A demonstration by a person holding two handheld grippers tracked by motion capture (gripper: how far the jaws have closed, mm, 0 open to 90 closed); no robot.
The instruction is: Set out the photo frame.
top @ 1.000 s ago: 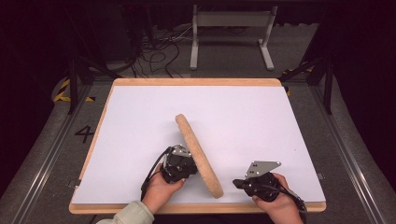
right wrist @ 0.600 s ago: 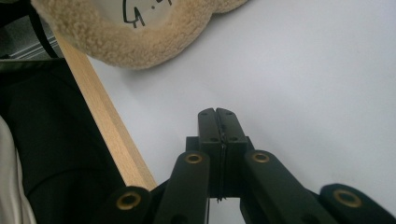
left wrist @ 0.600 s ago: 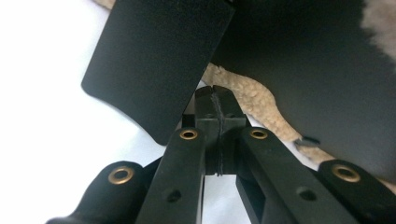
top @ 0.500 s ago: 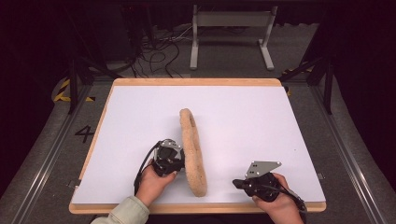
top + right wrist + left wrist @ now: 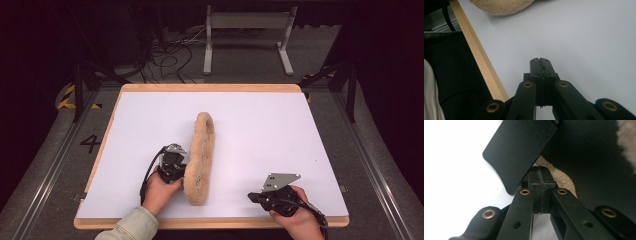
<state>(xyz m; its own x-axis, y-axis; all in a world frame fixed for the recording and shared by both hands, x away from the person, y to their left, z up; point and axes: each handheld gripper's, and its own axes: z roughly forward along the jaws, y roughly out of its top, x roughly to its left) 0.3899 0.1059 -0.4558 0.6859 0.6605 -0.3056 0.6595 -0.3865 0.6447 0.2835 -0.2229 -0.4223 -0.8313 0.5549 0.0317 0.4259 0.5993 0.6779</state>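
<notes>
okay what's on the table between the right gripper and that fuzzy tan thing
Nothing: in the high view, only bare white table separates the right gripper from the fuzzy tan piece; the right gripper view shows that too.

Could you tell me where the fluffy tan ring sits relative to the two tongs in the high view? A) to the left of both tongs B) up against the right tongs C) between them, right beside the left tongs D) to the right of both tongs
C: the fluffy tan ring stands on edge beside the left tongs, with the right tongs well apart on the white board.
</notes>
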